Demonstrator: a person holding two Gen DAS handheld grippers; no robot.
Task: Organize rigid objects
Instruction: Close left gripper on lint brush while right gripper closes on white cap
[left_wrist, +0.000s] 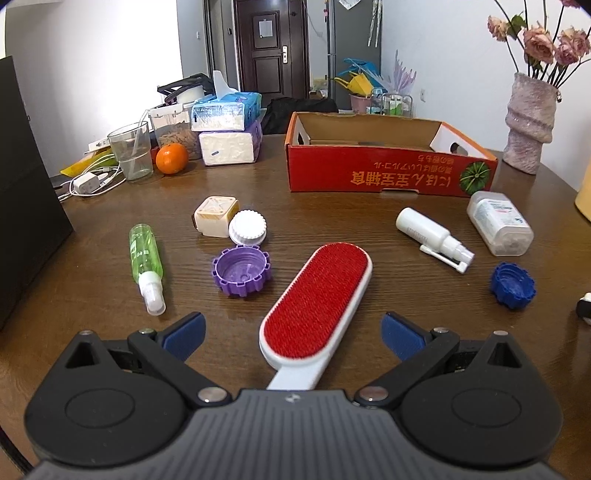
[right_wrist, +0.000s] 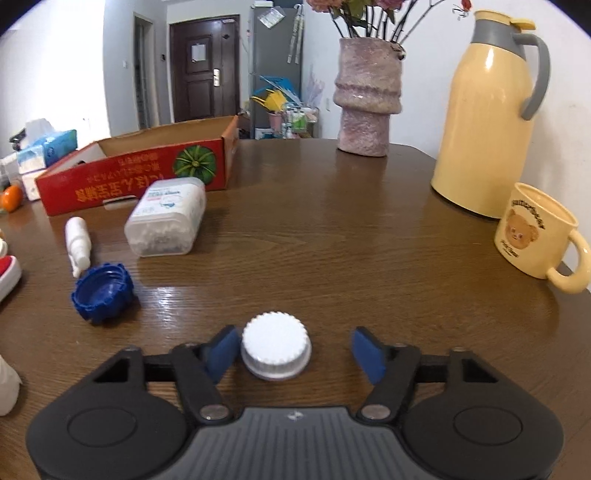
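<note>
In the left wrist view, a red and white lint brush lies on the wooden table between the fingers of my left gripper, which is open and does not touch it. Around it lie a purple cap, a white cap, a green spray bottle, a white spray bottle and a blue cap. In the right wrist view, my right gripper straddles another white ribbed cap. The left pad is next to the cap and a gap remains at the right pad.
A red cardboard box stands open at the back. A cotton swab tub lies before it. A cream jug, a bear mug and a vase stand right. A glass, an orange and tissue packs crowd the far left.
</note>
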